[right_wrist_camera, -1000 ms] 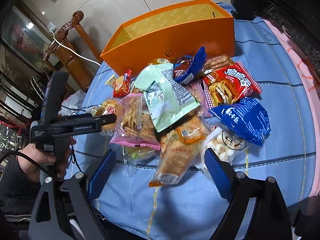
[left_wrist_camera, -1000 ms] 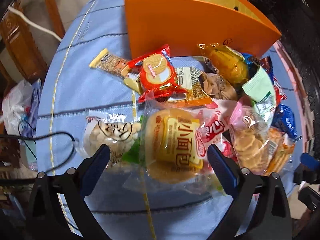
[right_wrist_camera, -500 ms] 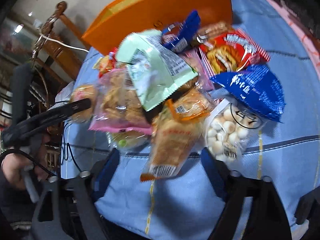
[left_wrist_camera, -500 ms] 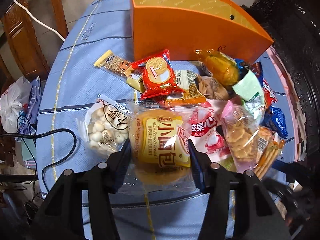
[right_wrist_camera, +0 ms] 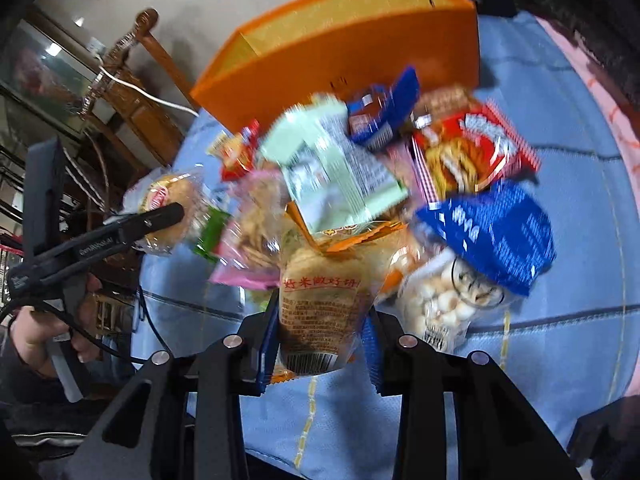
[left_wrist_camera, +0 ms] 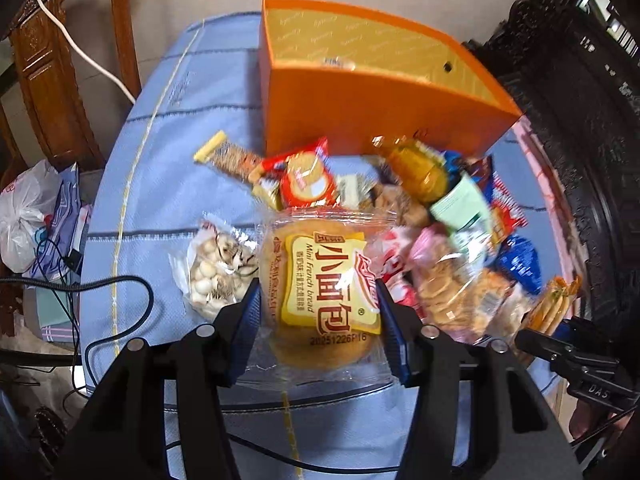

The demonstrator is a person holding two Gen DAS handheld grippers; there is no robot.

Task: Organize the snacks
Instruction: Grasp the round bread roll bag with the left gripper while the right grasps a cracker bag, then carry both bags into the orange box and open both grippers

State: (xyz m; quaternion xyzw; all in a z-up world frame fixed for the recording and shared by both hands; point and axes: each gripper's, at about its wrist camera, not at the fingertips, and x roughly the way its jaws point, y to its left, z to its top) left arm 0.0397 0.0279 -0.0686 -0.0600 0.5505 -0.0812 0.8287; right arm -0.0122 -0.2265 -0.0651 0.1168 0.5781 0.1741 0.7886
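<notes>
My left gripper (left_wrist_camera: 316, 296) is shut on a clear packet of mini bread (left_wrist_camera: 320, 280), held a little above the blue tablecloth (left_wrist_camera: 180, 160); the same bread (right_wrist_camera: 168, 196) shows at the left of the right wrist view. My right gripper (right_wrist_camera: 322, 312) is closing, its pads against the sides of an orange rice-cracker packet (right_wrist_camera: 320, 292) at the near edge of the snack pile. An open orange box (left_wrist_camera: 360, 112) stands behind the pile and looks nearly empty inside.
Loose snacks lie between the grippers and the box: a bag of white ball biscuits (left_wrist_camera: 216, 268), a red biscuit packet (left_wrist_camera: 308, 180), a green packet (right_wrist_camera: 336, 168), a blue packet (right_wrist_camera: 492, 232). A black cable (left_wrist_camera: 120, 288) crosses the cloth. A wooden chair (left_wrist_camera: 48, 80) stands left, dark carved furniture (left_wrist_camera: 580, 120) right.
The left jaws closed on the bread packet and lifted it off the cloth. The right jaws came in from wide open onto the rice-cracker packet.
</notes>
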